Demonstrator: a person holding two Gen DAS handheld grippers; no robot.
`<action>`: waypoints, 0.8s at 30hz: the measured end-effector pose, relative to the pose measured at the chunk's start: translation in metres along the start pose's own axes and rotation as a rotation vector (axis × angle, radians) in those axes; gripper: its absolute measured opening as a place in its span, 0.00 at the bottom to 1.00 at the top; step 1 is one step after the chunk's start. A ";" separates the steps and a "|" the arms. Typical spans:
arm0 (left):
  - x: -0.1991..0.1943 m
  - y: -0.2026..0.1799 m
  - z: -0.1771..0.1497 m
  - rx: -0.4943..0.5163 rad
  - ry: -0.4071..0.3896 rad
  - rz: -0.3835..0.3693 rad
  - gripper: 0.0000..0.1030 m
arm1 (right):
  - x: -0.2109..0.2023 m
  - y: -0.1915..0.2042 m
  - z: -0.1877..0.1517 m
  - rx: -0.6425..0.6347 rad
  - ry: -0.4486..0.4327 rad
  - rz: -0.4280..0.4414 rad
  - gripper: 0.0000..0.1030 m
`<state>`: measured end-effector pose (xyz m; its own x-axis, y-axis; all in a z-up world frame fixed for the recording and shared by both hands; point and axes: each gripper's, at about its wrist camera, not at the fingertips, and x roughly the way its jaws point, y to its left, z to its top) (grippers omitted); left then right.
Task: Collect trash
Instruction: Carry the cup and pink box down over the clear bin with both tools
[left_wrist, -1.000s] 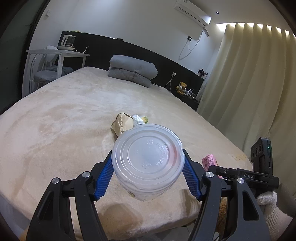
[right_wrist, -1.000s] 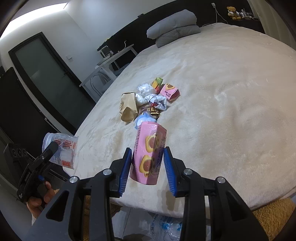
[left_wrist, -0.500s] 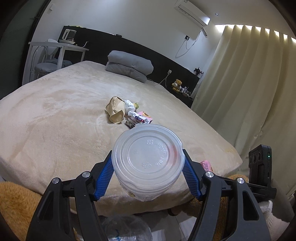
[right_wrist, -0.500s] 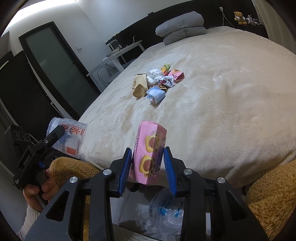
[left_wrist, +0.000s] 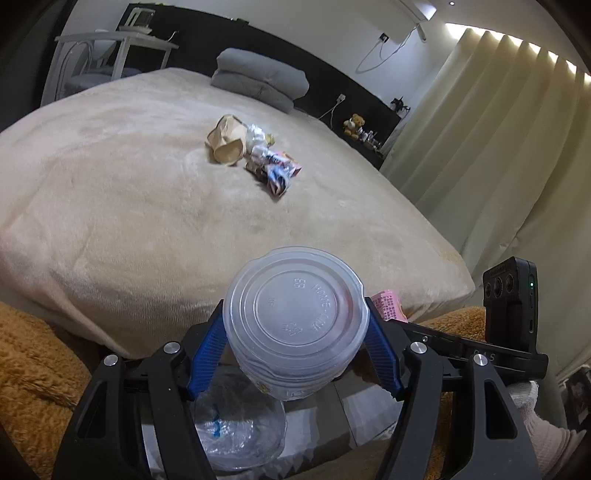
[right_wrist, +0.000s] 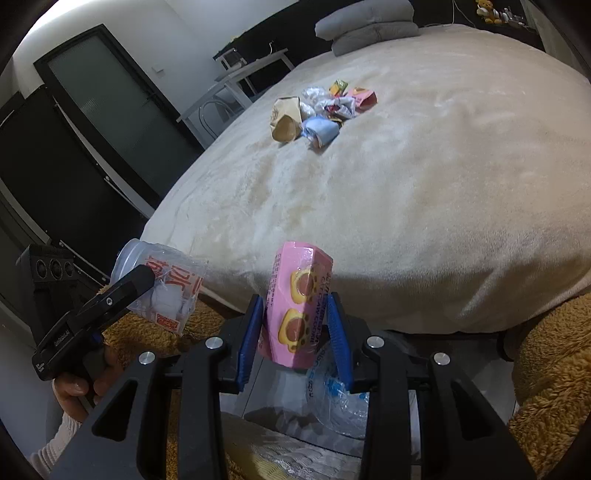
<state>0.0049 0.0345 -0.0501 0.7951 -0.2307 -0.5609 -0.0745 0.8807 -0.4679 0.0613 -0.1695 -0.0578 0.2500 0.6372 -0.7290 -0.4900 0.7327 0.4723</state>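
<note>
We held a round, ribbed clear plastic cup (left_wrist: 295, 328) clamped in our left gripper (left_wrist: 295, 354); our right gripper (right_wrist: 295, 339) pinched a glossy pink cookie box (right_wrist: 299, 306) off the plush bed's (right_wrist: 424, 192) edge. Only the right view showed the cup's red print; crumpled wrappers (right_wrist: 321, 107) lay mid-bed.

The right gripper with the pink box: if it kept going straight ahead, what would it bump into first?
Probably the near edge of the bed, hit by the pink box the right gripper holds; depth is unclear.

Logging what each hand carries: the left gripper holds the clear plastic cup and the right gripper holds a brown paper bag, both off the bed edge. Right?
Not quite. The right gripper holds a pink cookie box, as the right wrist view shows; the brown paper bag lies on the bed. The left gripper does hold the clear plastic cup.
</note>
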 end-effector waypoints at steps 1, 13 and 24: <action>0.005 0.002 -0.002 -0.009 0.023 0.003 0.66 | 0.006 -0.002 -0.002 0.004 0.027 -0.011 0.36; 0.072 0.021 -0.034 -0.089 0.346 0.092 0.66 | 0.066 -0.028 -0.018 0.118 0.325 -0.109 0.36; 0.107 0.025 -0.059 -0.069 0.516 0.208 0.66 | 0.113 -0.054 -0.025 0.277 0.478 -0.196 0.36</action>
<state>0.0531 0.0069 -0.1621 0.3633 -0.2429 -0.8994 -0.2510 0.9042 -0.3456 0.0955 -0.1435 -0.1778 -0.1220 0.3525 -0.9278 -0.2195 0.9021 0.3716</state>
